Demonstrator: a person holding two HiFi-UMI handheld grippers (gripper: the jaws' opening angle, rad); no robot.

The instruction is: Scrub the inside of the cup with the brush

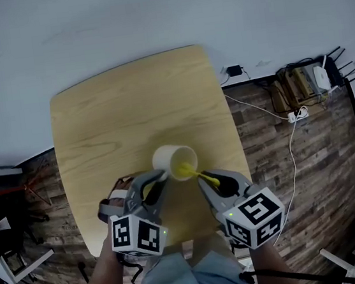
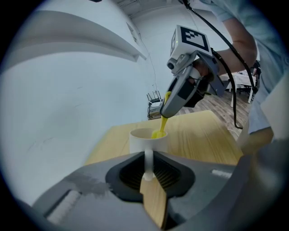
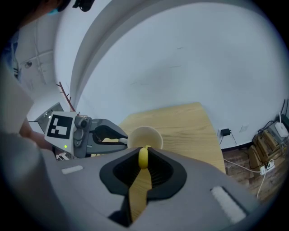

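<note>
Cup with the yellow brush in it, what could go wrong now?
1. The left tool pinches the cup only by its thin handle, so a hard push from the brush might twist the cup or make it slip out.
2. The right tool grips the brush by its narrow yellow stem; during scrubbing it could slide or turn between the pads.

Below me: pale wooden surface (image 1: 129,112) with rounded corners, set close to a plain white wall (image 1: 149,13). Dark plank floor (image 1: 316,172) on both sides; at my right, a white cable (image 1: 293,156) and power strip (image 1: 298,115) near the wall.
</note>
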